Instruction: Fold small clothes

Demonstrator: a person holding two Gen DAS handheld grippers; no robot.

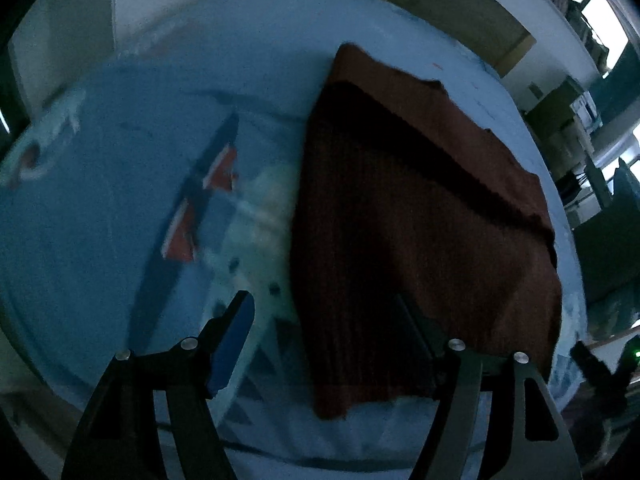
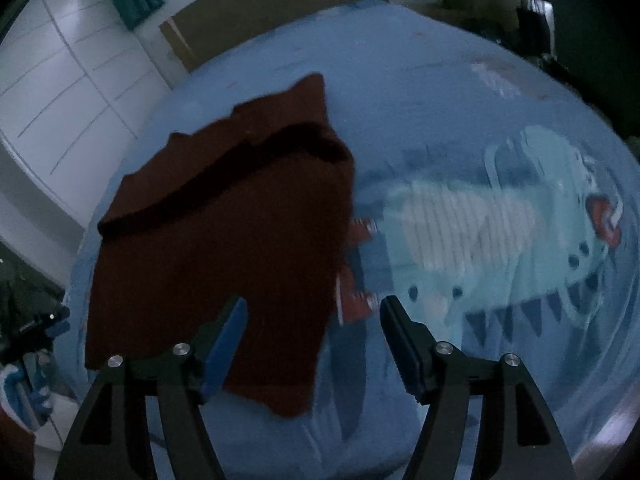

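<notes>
Big blue printed sheet [image 2: 420, 80] fills most of both views, with a pale cartoon creature print [image 2: 500, 232] at mid right in the right wrist view. The dark red knitted garment [image 2: 224, 248] lies folded on it, left of centre there and right of centre in the left view [image 1: 420, 220]. Left tongs [image 1: 332, 344] and right tongs [image 2: 316, 344] both gape open with nothing gripped. White panelled wall [image 2: 60, 80] upper left.
</notes>
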